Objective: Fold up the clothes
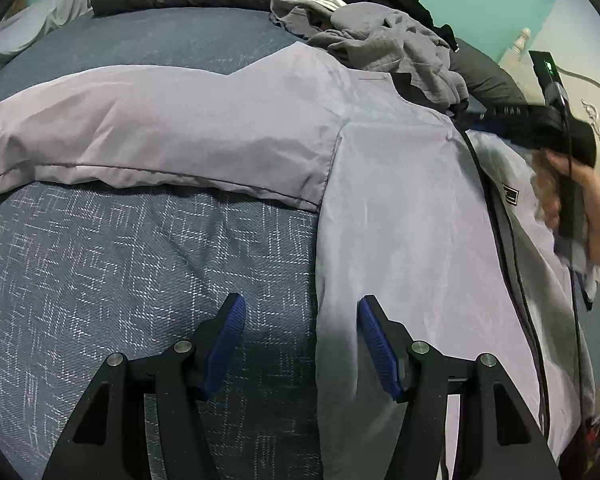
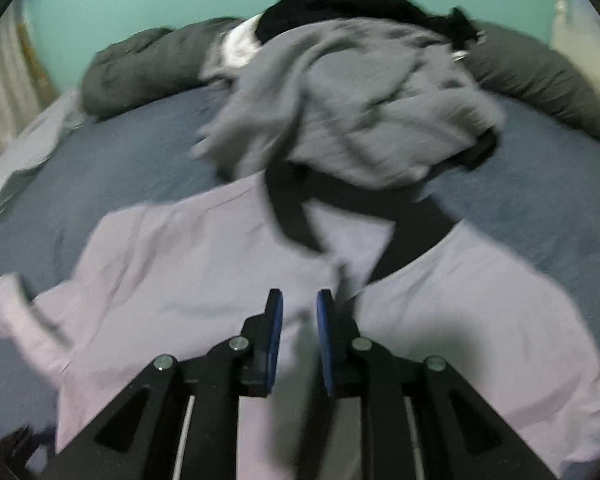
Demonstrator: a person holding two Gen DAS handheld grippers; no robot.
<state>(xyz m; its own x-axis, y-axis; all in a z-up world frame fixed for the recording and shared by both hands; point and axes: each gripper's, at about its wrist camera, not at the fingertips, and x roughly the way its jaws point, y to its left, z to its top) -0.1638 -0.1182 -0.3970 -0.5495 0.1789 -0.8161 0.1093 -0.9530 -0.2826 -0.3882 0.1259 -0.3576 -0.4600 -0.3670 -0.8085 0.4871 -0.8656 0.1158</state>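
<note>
A pale lilac jacket (image 1: 400, 208) was spread flat on the blue patterned bedspread (image 1: 140, 264), one sleeve (image 1: 160, 132) extended sideways. The left gripper (image 1: 300, 332) was held with jaws well apart above the jacket's edge, nothing between them. The right gripper (image 2: 299, 320) was seen over the jacket with a narrow gap between its pads, clamping nothing. A heap of grey and black clothes (image 2: 360, 92) lay beyond the collar (image 2: 340, 208).
</note>
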